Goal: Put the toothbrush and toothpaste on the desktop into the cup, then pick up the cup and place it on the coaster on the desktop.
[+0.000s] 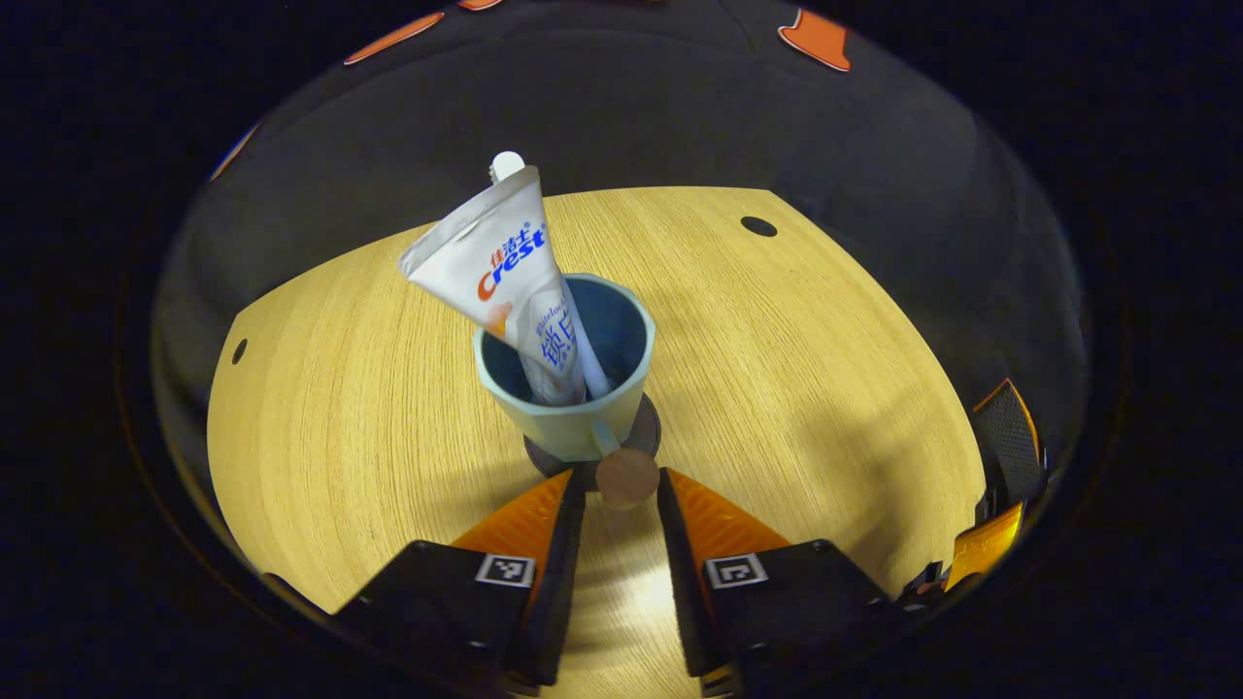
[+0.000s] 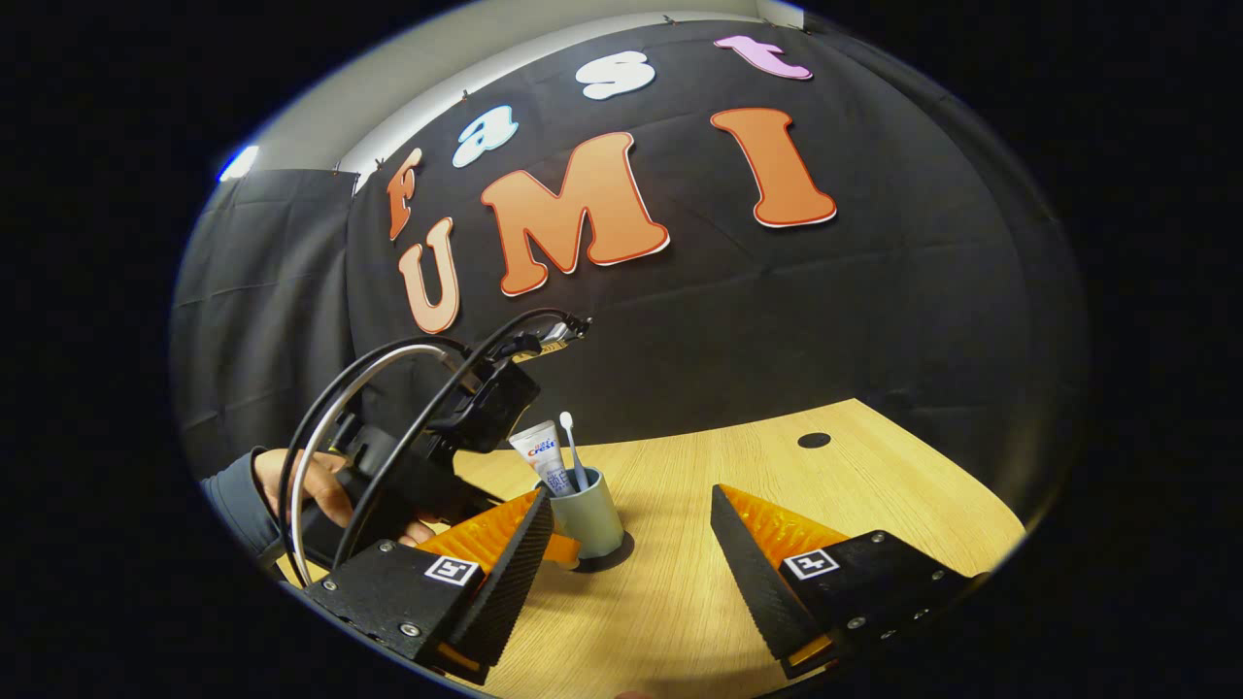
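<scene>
A light blue cup stands upright on a dark round coaster in the middle of the wooden desktop. A white toothpaste tube leans out of the cup, with the white toothbrush behind it. My left gripper has its fingers close on either side of the cup's wooden-tipped handle; a thin dark gap shows on the left side. In the right gripper view, the cup sits beyond my right gripper, which is wide open, holds nothing and is apart from the cup.
A hand in a dark sleeve holds the left gripper's body with its looping cables, left of the cup. The desktop has small round holes near its far edge. Black cloth hangs behind the desk.
</scene>
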`<act>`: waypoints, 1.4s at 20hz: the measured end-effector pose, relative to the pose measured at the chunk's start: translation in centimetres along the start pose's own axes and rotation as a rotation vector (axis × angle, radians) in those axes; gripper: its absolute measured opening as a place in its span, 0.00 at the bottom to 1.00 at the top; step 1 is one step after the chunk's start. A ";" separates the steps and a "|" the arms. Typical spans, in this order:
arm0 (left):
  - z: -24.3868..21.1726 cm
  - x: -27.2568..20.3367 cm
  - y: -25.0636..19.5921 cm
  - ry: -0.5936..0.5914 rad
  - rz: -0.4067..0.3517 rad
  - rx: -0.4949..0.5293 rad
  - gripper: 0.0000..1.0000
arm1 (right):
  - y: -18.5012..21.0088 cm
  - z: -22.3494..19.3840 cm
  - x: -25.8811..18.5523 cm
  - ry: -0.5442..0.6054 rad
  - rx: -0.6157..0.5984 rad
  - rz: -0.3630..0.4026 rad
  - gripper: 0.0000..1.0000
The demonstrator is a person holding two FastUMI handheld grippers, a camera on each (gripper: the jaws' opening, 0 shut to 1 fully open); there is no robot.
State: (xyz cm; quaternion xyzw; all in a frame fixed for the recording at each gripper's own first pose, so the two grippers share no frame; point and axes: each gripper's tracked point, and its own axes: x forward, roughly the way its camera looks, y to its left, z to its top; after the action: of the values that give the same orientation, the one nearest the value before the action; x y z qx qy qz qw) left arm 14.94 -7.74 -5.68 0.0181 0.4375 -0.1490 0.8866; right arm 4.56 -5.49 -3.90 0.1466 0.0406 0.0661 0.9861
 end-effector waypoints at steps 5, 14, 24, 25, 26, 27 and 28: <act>1.4 -3.9 2.1 -0.153 0.023 0.017 0.78 | 1.4 1.6 -0.3 -0.037 -0.047 -0.007 0.98; 5.5 -16.3 7.6 -0.567 0.221 0.117 0.99 | 5.1 5.8 -1.2 -0.109 -0.172 0.011 0.98; 2.6 -27.3 13.4 -0.866 0.398 0.057 1.00 | 9.0 7.7 -2.3 -0.161 -0.304 -0.002 0.98; 2.2 -28.2 13.6 -0.892 0.410 0.058 1.00 | 9.3 7.8 -2.4 -0.164 -0.303 0.000 0.99; 1.6 -29.0 13.9 -0.917 0.422 0.055 1.00 | 9.6 7.8 -2.5 -0.167 -0.299 0.001 0.99; 1.3 -29.9 14.0 -0.942 0.430 0.051 1.00 | 10.0 7.8 -2.7 -0.168 -0.297 0.006 0.99; 0.9 -30.7 14.2 -0.964 0.439 0.046 1.00 | 10.3 7.8 -2.8 -0.167 -0.296 0.009 0.98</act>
State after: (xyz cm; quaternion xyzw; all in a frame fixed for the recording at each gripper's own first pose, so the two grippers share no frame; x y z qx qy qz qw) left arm 2.07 13.32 17.43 0.0580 -0.0374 0.0394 0.9968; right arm 1.38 1.69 6.75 0.0050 -0.0523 0.0633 0.9966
